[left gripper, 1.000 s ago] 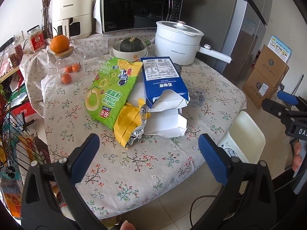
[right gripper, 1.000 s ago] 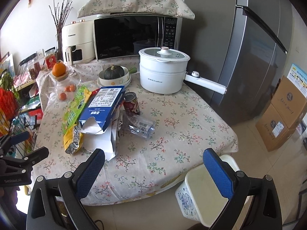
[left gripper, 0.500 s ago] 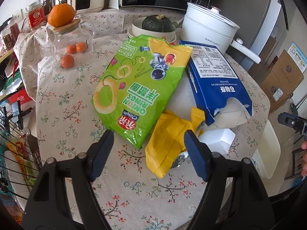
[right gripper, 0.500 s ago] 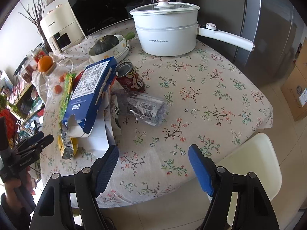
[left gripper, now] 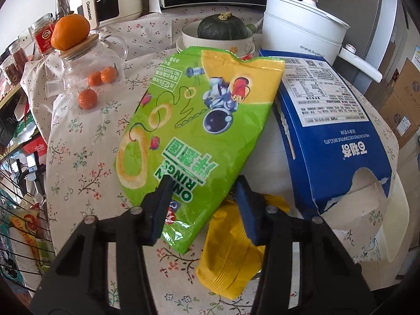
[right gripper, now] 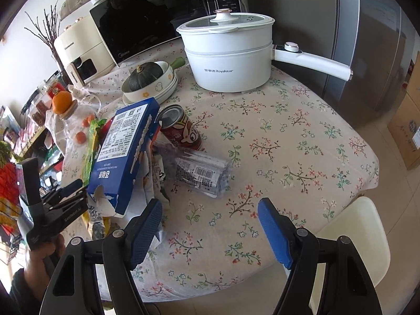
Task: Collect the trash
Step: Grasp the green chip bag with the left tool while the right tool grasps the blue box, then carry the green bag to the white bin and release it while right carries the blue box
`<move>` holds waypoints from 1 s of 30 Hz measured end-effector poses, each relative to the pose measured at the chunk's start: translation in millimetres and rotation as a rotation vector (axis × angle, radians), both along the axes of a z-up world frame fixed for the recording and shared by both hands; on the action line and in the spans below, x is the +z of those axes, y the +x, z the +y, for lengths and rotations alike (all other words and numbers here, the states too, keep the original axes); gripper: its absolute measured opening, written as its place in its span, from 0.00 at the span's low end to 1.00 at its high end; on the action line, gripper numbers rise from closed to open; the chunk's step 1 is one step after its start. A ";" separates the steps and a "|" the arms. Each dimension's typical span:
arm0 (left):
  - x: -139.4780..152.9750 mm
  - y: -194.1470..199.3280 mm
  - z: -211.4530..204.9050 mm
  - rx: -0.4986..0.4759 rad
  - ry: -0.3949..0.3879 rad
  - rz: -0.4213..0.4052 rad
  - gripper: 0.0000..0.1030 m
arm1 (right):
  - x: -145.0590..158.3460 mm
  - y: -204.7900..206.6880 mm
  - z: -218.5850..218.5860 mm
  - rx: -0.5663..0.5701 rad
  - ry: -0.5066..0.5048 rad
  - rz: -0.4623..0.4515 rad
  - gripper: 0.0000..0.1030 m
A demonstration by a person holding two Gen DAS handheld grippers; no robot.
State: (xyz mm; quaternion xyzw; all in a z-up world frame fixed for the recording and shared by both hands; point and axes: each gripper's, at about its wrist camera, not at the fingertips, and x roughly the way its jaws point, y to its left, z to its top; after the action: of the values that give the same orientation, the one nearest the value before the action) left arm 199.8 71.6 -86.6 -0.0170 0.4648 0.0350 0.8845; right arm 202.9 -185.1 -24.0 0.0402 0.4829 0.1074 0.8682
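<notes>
We had the left gripper (left gripper: 203,202) lowered over the near end of the green snack bag (left gripper: 199,131), which lay flat on the flowered tablecloth (left gripper: 78,157) with its far end at twelve o'clock, toward the bowl with the squash (left gripper: 221,27). Its jaws had just been closing, and the bag's lower corner sat between them, yet the pads did not look pressed against it, so we counted that claw as not yet clenched. The bag looked light, thin and slick, likely to crumple and slide, so we judged the sealed bottom edge the best place to pinch. A yellow wrapper (left gripper: 228,257) lay at five o'clock from the bag, and the torn blue box (left gripper: 333,141) at three o'clock, partly resting on white paper.

The right gripper (right gripper: 210,232) hung released above bare cloth, jaws wide with nothing between them. The crushed clear bottle (right gripper: 202,173) lay at twelve o'clock from it, the red can (right gripper: 181,131) tipped just beyond. Both looked empty and light; the bottle would flex, so we would take it across its middle.
</notes>
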 end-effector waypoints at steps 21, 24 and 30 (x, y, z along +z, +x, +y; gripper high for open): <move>53.5 -44.5 45.9 0.099 -0.105 -0.127 0.02 | -25.1 27.5 63.1 0.135 0.249 0.088 0.61; 55.2 -55.2 46.7 0.089 -0.103 -0.129 0.02 | -29.0 32.0 71.1 0.141 0.308 0.109 0.60; 60.2 -70.6 42.1 0.062 -0.093 -0.133 0.02 | -44.2 41.2 75.7 0.115 0.437 0.171 0.58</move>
State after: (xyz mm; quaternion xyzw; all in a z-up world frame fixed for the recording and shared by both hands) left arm 129.2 113.7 -26.4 -0.0747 0.4056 0.0394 0.9101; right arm 244.2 -109.4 -68.3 0.2084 0.5213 0.2546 0.7874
